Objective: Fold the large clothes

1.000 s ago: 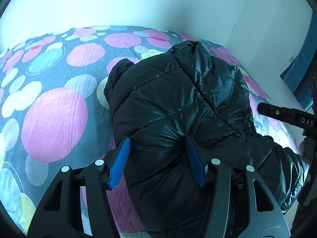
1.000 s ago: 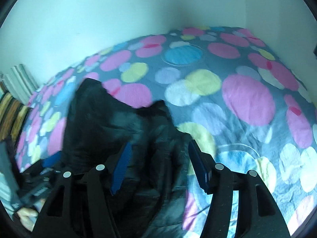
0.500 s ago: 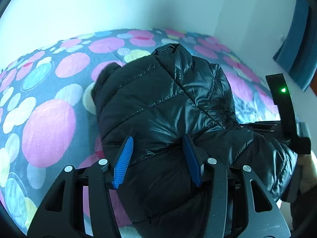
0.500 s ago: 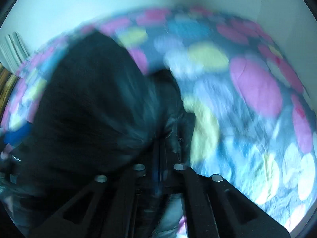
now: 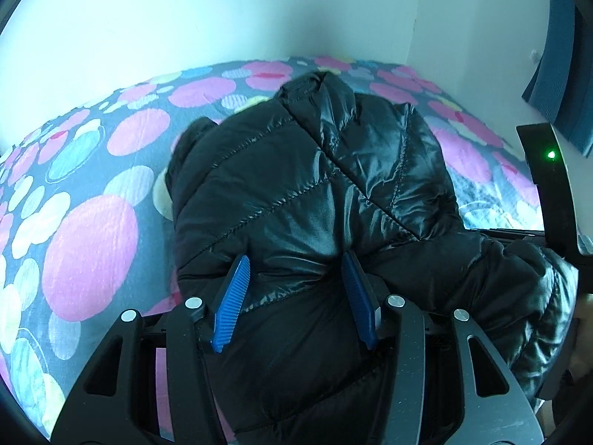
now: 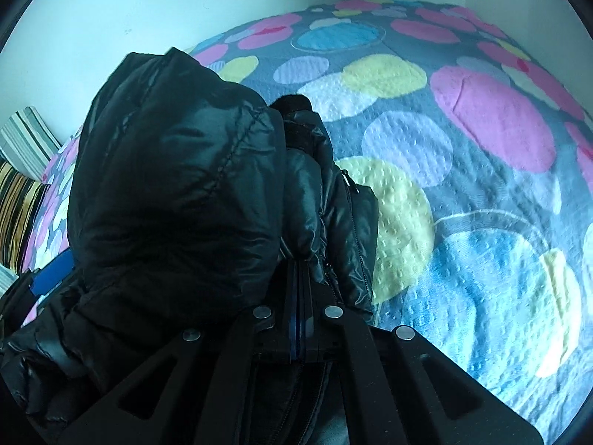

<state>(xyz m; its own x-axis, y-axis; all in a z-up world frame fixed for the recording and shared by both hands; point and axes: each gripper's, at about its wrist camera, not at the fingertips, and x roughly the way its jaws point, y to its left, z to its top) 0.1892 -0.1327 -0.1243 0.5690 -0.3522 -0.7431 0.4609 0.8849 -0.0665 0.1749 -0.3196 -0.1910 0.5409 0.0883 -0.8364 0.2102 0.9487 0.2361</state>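
Jacket (image 5: 296, 193): black, glossy, quilted puffer – stitched seams run in slanted lines across the puffy panels, and light catches on the shiny creases. It lies in a bunched mound on the bedspread (image 5: 89, 244), its collar end pointing toward the far wall.
Jacket from the right wrist view (image 6: 174, 193): a big rounded bulge fills the left half; beside it a zipper edge runs down toward the fingers.
Left gripper (image 5: 294, 296): fingers spread apart, the blue pads (image 5: 231, 302) on either side of a fold of the jacket – the fabric bulges up between them, but they are not pinching it.
Right gripper (image 6: 296, 278): fingers pressed together, with the jacket's fabric near the zipper clamped between them.
Bedspread, right wrist view (image 6: 463, 148): grey with pink, yellow, blue and white dots, textured weave.
Pillows (image 6: 22, 170): striped, at the far left edge by the wall.
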